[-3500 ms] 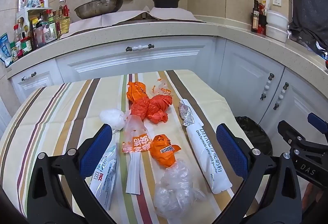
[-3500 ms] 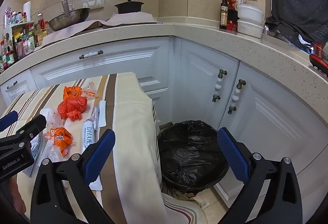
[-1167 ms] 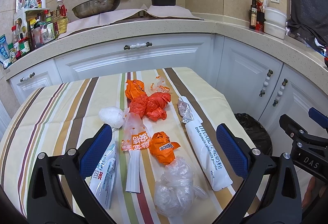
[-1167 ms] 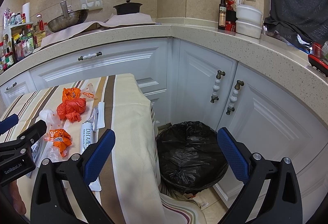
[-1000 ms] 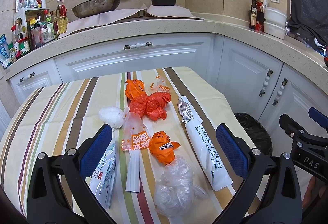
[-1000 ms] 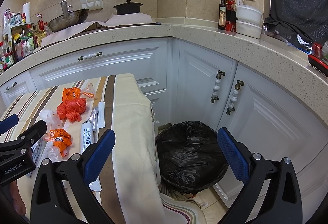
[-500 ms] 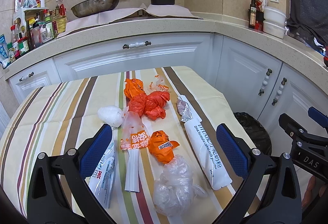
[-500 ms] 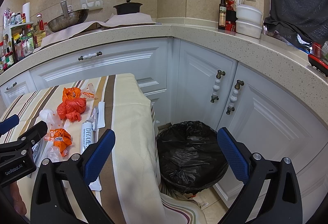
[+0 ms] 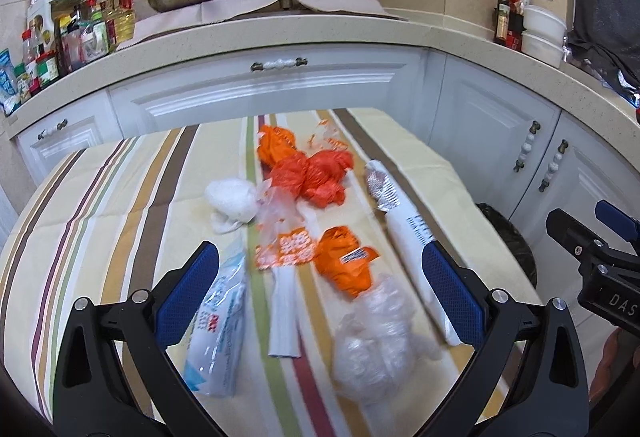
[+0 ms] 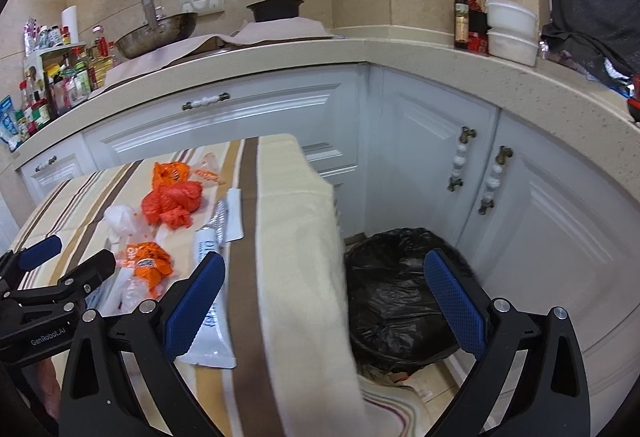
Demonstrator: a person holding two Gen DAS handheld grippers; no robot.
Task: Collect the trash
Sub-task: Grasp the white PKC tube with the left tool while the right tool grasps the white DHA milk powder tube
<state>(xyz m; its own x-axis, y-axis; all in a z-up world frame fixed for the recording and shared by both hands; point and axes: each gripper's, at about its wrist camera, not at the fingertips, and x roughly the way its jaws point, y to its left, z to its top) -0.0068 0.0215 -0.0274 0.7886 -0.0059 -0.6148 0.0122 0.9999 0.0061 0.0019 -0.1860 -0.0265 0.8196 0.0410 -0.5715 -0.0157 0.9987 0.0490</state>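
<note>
Your left gripper (image 9: 320,295) and right gripper (image 10: 324,301) gape, empty. Long white packet (image 9: 416,249) lies lengthwise centre-right on striped tablecloth (image 9: 120,197), foil end up-frame; bin (image 10: 396,297) lower centre, under white cabinets (image 10: 540,205).

— How many orange bags do we count on the table?
— Three: one crumpled orange bag (image 9: 278,147), one red-orange knot (image 9: 316,179), one orange bag with a label (image 9: 346,267).
— White packets?
— Two: long tube (image 9: 416,249), blue-white pouch (image 9: 218,329). One black-lined bin (image 10: 396,297).
</note>
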